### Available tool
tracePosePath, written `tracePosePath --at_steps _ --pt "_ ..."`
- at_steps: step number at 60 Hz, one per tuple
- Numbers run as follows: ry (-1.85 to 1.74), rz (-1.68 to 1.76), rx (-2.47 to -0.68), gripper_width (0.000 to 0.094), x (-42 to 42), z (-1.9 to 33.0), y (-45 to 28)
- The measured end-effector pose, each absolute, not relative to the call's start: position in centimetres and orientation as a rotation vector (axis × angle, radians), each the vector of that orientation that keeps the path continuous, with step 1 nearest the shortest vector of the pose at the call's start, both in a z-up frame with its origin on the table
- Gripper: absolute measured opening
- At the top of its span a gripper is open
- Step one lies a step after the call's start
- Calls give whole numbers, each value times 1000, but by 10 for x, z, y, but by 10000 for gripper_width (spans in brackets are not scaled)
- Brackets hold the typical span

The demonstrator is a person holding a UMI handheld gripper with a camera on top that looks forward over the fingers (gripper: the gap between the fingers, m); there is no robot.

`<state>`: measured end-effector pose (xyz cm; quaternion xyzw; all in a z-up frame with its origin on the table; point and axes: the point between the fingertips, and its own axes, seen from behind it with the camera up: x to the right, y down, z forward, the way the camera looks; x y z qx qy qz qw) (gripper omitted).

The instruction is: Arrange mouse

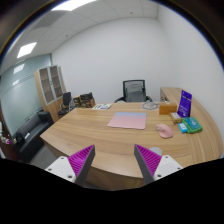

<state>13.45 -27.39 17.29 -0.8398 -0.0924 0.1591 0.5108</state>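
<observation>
gripper [115, 160] held above the near edge of the wooden desk [90, 135], fingers spread wide, nothing between them; magenta pads [80, 160] visible on the inner faces. well beyond the fingers, a pink mouse pad [127, 120] lies flat on the desk. the pink mouse [165, 130] sits on the bare wood just right of that pad, apart from it. further right, a green book [190, 125] and an upright purple box [185, 101]. black office chair [133, 91] behind the desk; shelving unit [50, 90] at the left wall.
</observation>
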Motion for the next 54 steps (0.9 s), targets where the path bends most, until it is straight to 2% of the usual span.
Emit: tracePosePath --at_steps 10,22,38,54 --pt "-118 272 -2027 828 173 166 -257" --pt "-41 130 -2049 829 239 141 -218" --pt "-51 60 -2078 825 314 77 -101" --pt "-185 125 -2138 828 323 21 1"
